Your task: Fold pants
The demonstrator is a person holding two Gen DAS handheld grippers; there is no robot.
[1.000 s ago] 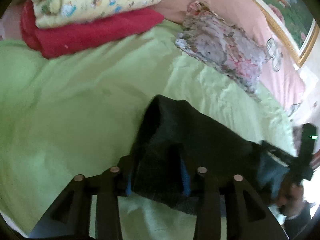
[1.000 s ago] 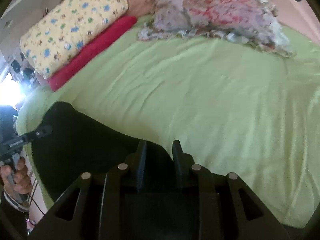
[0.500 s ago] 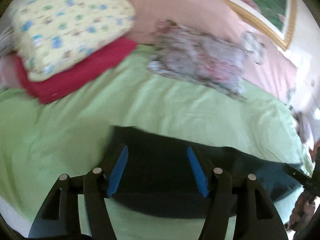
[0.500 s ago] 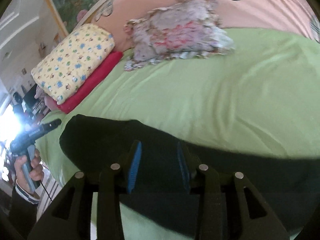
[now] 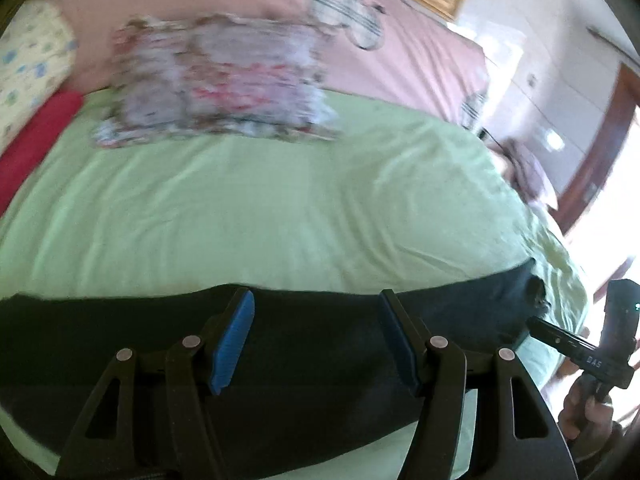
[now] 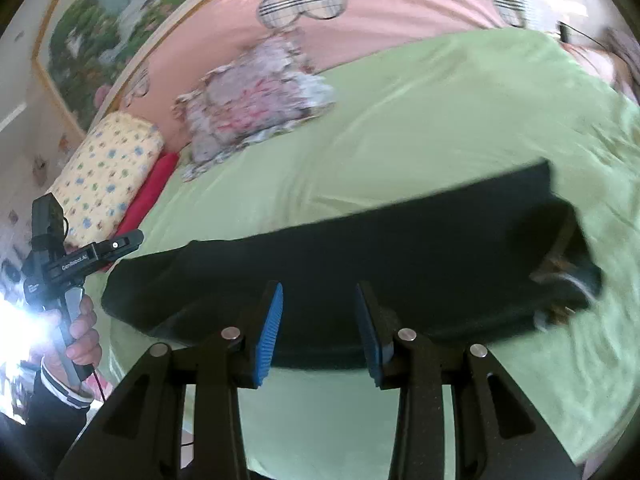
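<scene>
dark pants lie stretched in a long band across the near edge of a bed covered by a light green sheet, as seen from two handheld devices. the left claw hangs over the middle of the band with its blue-padded fingers spread wide apart, gripping nothing; the cloth runs out of the picture on the left and ends at the right near the other device. from the right wrist view, the right claw is likewise spread, its blue pads set apart above the near hem of the pants, with no fabric between them. in that view the waistband end of the garment sits to the right, where a pale lining and some trim show at the opening, though blur hides the detail. the left claw appears at the far left of this view, held in a hand and hovering just beside the garment's left end. at the head of the bed a floral cushion rests on the sheet against a pink headboard cover, with a yellow patterned pillow stacked on a red one to the side. a framed landscape painting hangs above.
</scene>
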